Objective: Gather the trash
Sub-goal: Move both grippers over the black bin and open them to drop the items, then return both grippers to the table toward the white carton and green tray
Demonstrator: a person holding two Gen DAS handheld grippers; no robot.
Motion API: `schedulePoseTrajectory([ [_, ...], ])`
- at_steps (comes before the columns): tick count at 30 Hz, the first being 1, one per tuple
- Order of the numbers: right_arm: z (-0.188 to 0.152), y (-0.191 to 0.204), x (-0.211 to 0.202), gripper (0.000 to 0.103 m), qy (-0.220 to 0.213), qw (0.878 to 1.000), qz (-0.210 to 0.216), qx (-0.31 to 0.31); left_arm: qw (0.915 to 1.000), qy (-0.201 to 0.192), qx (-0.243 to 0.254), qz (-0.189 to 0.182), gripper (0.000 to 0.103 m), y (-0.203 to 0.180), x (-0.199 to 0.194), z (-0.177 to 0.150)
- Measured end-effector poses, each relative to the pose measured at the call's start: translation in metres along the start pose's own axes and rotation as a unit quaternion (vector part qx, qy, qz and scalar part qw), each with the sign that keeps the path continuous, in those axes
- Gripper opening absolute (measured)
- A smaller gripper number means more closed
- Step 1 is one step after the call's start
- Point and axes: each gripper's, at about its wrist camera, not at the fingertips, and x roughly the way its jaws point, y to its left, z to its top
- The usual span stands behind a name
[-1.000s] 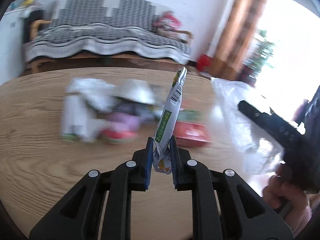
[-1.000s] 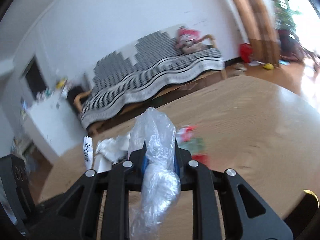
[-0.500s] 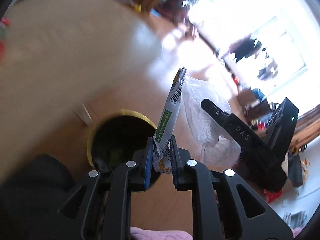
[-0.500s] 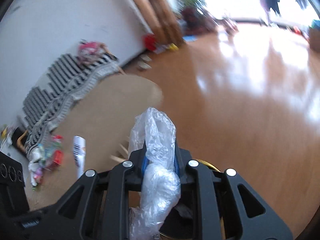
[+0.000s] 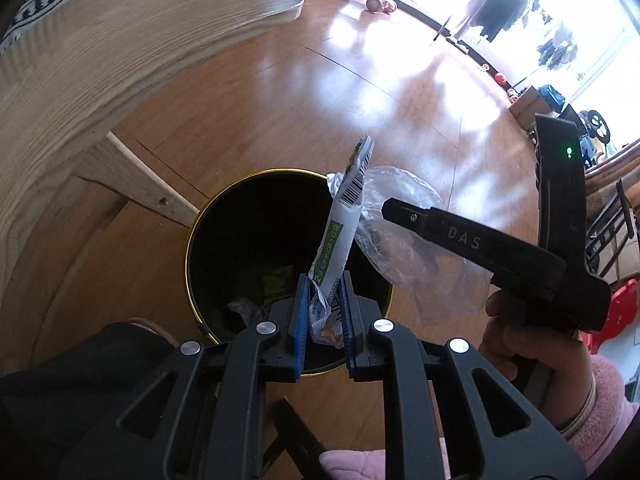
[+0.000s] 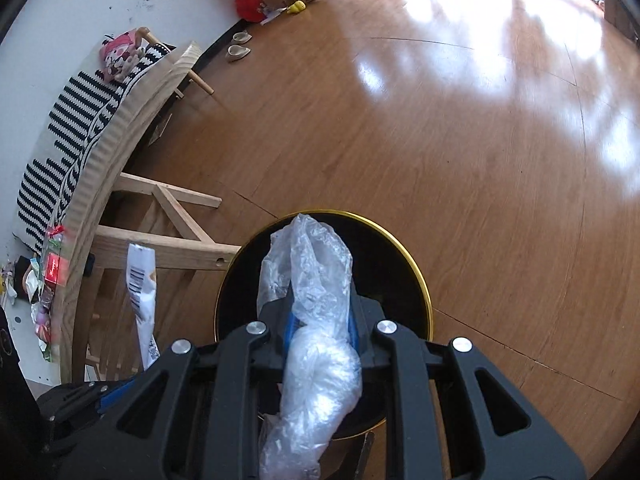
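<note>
Trash first: a white snack wrapper (image 5: 338, 240) w/ a barcode and green label is pinched at its bottom end in the left gripper (image 5: 324, 316), blue pads clamped nearly together on it, rest of it sticking up and away over the bin. Right gripper (image 6: 320, 324) is closed on a crumpled clear plastic bag (image 6: 316, 312) (wad bulges out both ahead of and behind the pads). Both pieces hang right over the mouth of the black trash bin (image 5: 192, 240), the one w/ the gold rim, which sits on the wood floor (image 6: 460, 140). Some scraps already lie at the bottom, can't tell what exactly.

Room-wise: the round wooden table (image 5: 100, 48) edge curves past on the left, and its pale leg brace (image 5: 136, 180) comes down just beside the bin rim, so that side is tight. More trash (image 6: 52, 268) sits on the tabletop. Everything to the right and beyond the bin is bare, shiny floor. In the left view the person's hand (image 5: 532, 344) in a pink sleeve grips the right tool's handle.
</note>
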Motion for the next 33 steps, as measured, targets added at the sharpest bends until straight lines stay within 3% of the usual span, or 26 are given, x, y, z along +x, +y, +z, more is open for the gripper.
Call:
schedulePoseTrajectory([
  [8,-0.005,0.013,0.012,0.020,0.009,1.000,-0.004,-0.005,1.0000,0.003,0.001,0.001,0.014,0.002,-0.001,0.005],
  [10,-0.002,0.016,0.015,0.021,0.020,1.000,-0.004,-0.008,0.9999,0.010,0.005,-0.012,0.019,-0.002,0.005,0.009],
  [11,-0.001,0.016,0.016,0.024,0.025,1.000,-0.003,-0.007,0.9997,0.013,0.007,-0.019,0.037,-0.004,0.006,0.010],
  [12,0.002,0.015,0.016,0.028,0.028,1.000,-0.002,-0.004,0.9996,0.013,0.011,-0.023,0.072,-0.007,0.007,0.010],
  [13,0.005,0.013,0.016,0.048,0.030,1.000,0.001,0.005,0.9997,0.007,0.013,-0.022,0.088,-0.009,0.005,0.008],
  [14,0.008,0.009,0.012,0.077,0.023,1.000,0.007,0.017,0.9997,-0.006,0.015,-0.019,0.096,-0.011,0.003,0.007],
  [16,0.014,0.002,0.000,0.089,-0.009,0.999,0.008,0.039,0.9995,-0.015,0.013,-0.023,0.096,-0.011,-0.001,0.007],
  [21,0.028,-0.004,-0.026,0.096,-0.072,0.995,-0.051,0.040,0.9983,-0.050,-0.028,-0.007,0.096,0.003,-0.014,0.008],
  [25,0.028,0.017,-0.039,0.096,-0.101,0.990,-0.090,-0.042,0.9904,-0.124,-0.061,0.008,0.096,0.016,-0.061,0.011],
  [28,0.033,0.034,-0.042,0.096,-0.097,0.989,-0.081,-0.080,0.9858,-0.154,-0.066,0.016,0.097,0.034,-0.113,0.015],
  [31,0.045,0.061,-0.046,0.096,-0.106,0.984,-0.082,-0.116,0.9749,-0.191,-0.090,0.068,0.097,0.077,-0.173,0.007],
  [33,0.055,0.085,-0.051,0.096,-0.122,0.980,-0.073,-0.136,0.9600,-0.201,-0.130,0.146,0.097,0.119,-0.210,-0.008],
])
